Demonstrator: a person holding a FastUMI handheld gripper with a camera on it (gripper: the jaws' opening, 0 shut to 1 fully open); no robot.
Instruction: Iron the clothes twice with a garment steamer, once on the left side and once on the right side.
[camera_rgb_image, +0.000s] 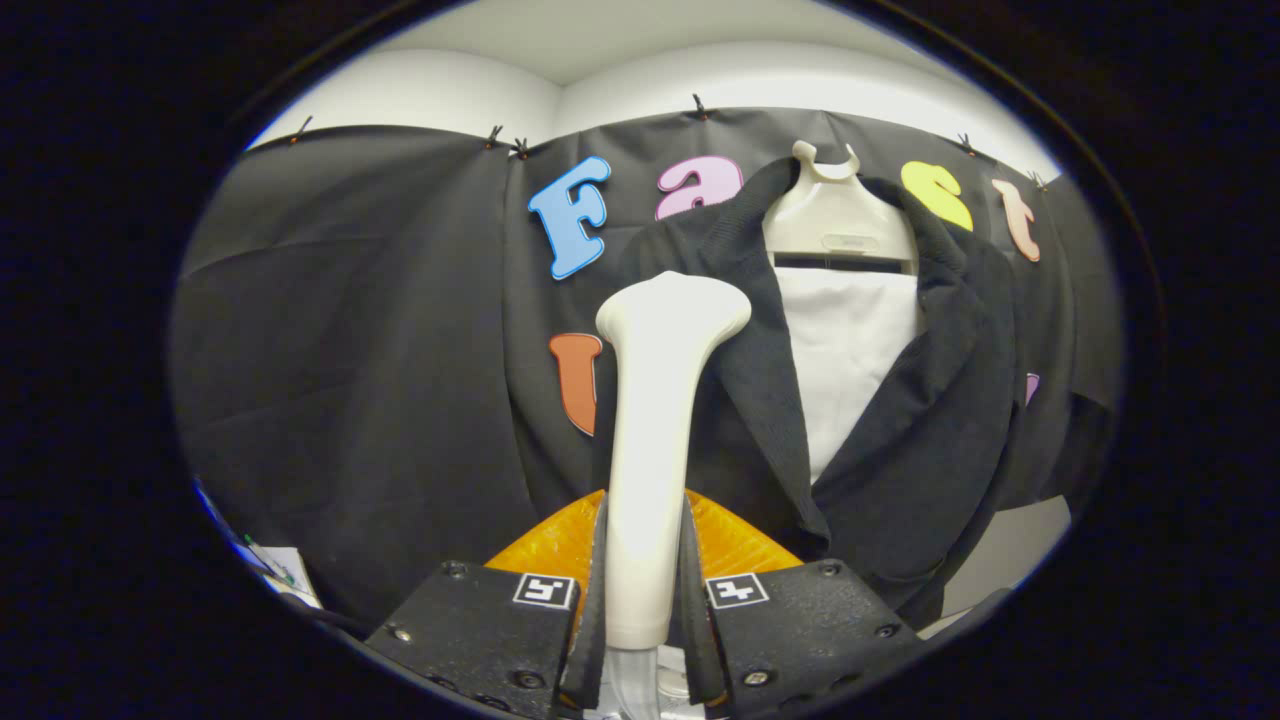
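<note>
A white garment steamer (652, 420) stands upright between my fingers, its wide head at the top. My gripper (643, 590) is shut on its handle, both fingers pressing its sides. Beyond the fingers hangs a black jacket (900, 420) on a cream hanger (838, 215), open at the front over a white panel (845, 350). The steamer head is level with the jacket's left lapel (760, 340), at its outer edge; whether it touches the cloth I cannot tell.
Black cloth (350, 350) covers the booth wall behind the jacket and to its left. An orange piece (730, 540) shows just behind the fingers. Some papers (285, 575) lie low down to the left of the fingers. White wall (1010, 550) shows below the jacket's right side.
</note>
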